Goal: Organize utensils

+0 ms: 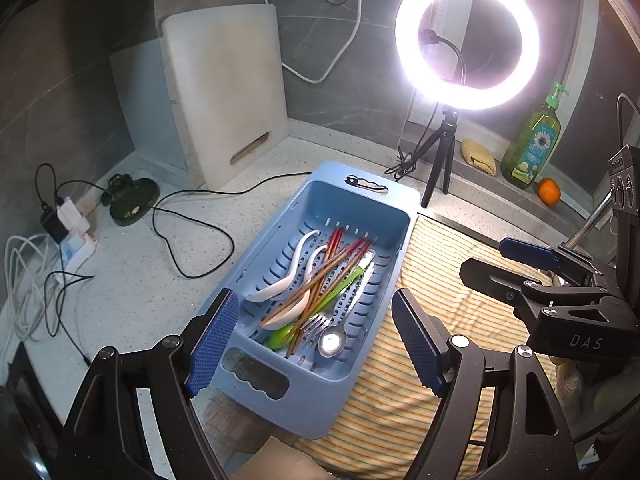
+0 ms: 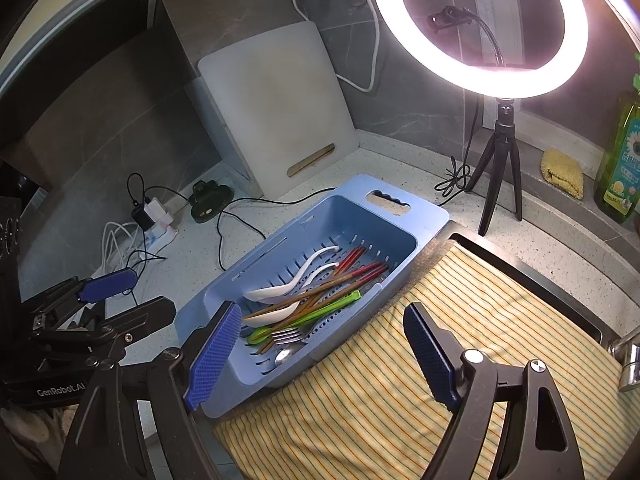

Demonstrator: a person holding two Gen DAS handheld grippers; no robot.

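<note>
From my remote seat I see all the utensils lying together in the blue basket (image 1: 362, 200), which sits on the counter (image 1: 160, 264) with its right side against the striped cloth (image 1: 460, 280) spread over what seems to be the sink. Inside, two white spoons (image 1: 280, 280) lie toward the basket's left wall, the red-tipped chopsticks (image 1: 320, 276) cross over them at angles, a green spoon (image 1: 320, 308) runs under the chopsticks, and a fork (image 1: 320, 322) and a metal spoon (image 1: 333, 342) rest at the near end. They overlap in a loose heap, not grouped by kind.

The left hand-held gripper (image 1: 316, 344) hovers above the near end of the basket with its jaws wide apart and nothing between them. The right hand-held gripper (image 2: 320, 354) hangs over the basket's right rim and the cloth, its jaws also spread and holding nothing.

As for progress, I judge this fits two readings: the utensils gathered into the basket as the wanted end, or a mixed pile waiting to be sorted out, perhaps onto the cloth, which lies bare. The pictures alone do not settle which. No utensil lies outside the basket anywhere I can see on the counter.
</note>
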